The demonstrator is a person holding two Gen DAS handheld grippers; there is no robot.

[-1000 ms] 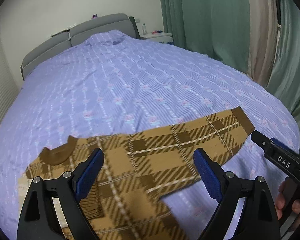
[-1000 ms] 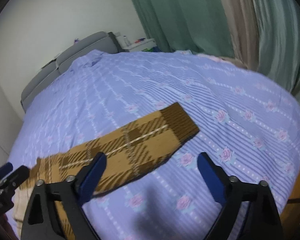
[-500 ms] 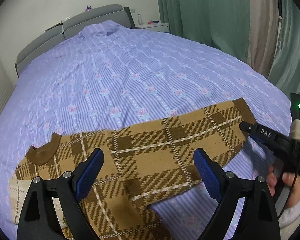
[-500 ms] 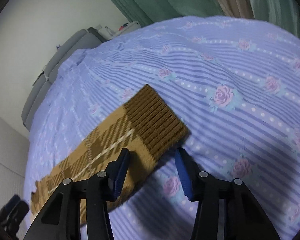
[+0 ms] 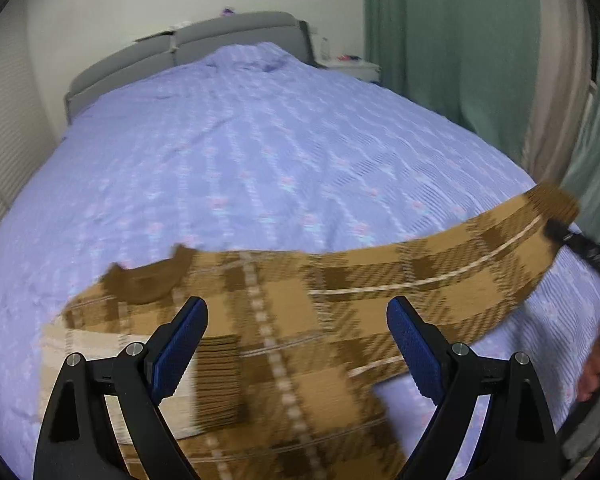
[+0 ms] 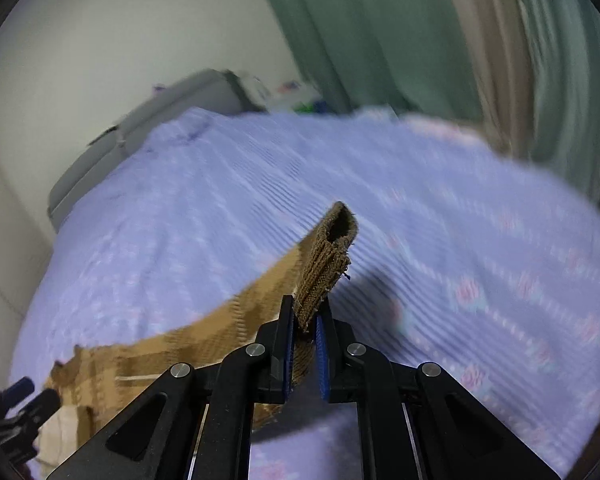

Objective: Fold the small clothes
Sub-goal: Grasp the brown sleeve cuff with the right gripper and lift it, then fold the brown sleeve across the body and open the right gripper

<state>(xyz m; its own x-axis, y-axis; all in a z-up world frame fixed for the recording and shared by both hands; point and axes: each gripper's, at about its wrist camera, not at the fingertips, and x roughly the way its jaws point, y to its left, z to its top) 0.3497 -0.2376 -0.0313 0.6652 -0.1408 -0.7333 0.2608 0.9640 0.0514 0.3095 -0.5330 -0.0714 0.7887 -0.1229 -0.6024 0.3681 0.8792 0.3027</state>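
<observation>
A brown plaid sweater [image 5: 292,320] lies on the purple bed, its dark collar [image 5: 148,284] at the left and one sleeve stretched to the right. My left gripper [image 5: 296,340] is open above the sweater's body, holding nothing. My right gripper [image 6: 304,320] is shut on the sleeve's ribbed cuff [image 6: 328,264] and holds it lifted off the bed. In the left wrist view the right gripper [image 5: 580,244] shows at the far right on the cuff [image 5: 552,204]. The sleeve [image 6: 220,328] runs back left to the sweater body.
The purple flowered bedspread [image 5: 260,152] covers a wide bed with a grey headboard [image 5: 188,44]. Green curtains [image 5: 460,48] hang on the right. A white nightstand [image 5: 352,66] stands by the headboard. A cream cloth [image 5: 80,360] lies under the sweater's left side.
My right gripper has closed on the sleeve cuff and lifted it off the bed. The left gripper stayed open over the sweater's body, shifting slightly.
</observation>
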